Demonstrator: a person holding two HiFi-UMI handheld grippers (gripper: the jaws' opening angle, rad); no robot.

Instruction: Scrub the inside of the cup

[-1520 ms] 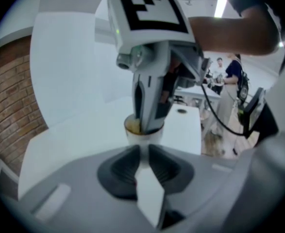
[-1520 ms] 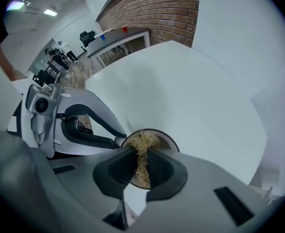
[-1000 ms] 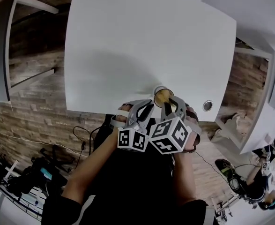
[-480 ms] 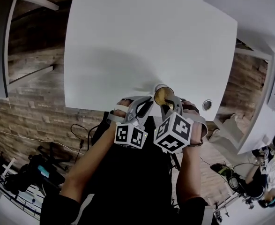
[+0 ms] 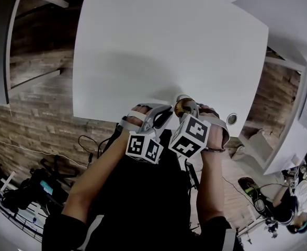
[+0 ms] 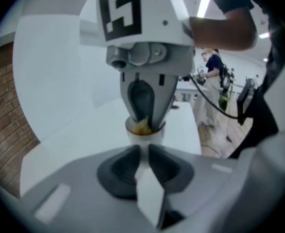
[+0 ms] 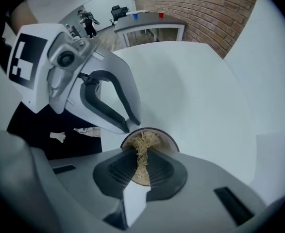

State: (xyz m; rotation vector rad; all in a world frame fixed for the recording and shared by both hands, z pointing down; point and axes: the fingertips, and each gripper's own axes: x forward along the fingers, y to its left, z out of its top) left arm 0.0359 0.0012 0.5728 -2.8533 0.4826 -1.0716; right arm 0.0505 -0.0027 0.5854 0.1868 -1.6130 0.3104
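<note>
- Cup (image 5: pixel 182 103): white and upright on the white table (image 5: pixel 163 41), close to the table's near edge.
- Left gripper (image 6: pixel 143 154): jaws are drawn in and clamped on the cup's white wall near the rim. The grip is taken from the side of the cup nearest the person.
- Right gripper (image 7: pixel 142 160): jaws are almost together, pinched on a straw-coloured fibrous scrubber (image 7: pixel 143 144). The tips are set at the cup's mouth, just above the rim.
- Scrubber: the tuft is pushed down into the cup. Loose strands are seen against the inner wall and bunched at the mouth.
- The two grippers meet at the cup, the left at its left side and the right directly over it. Their marker cubes sit side by side just behind the cup, toward the person.
- A round grommet (image 5: pixel 231 118) is set in the table to the right of the cup, apart from it.
- A brick wall (image 7: pixel 205 8) is seen well beyond the cup, past the table's far edge.
</note>
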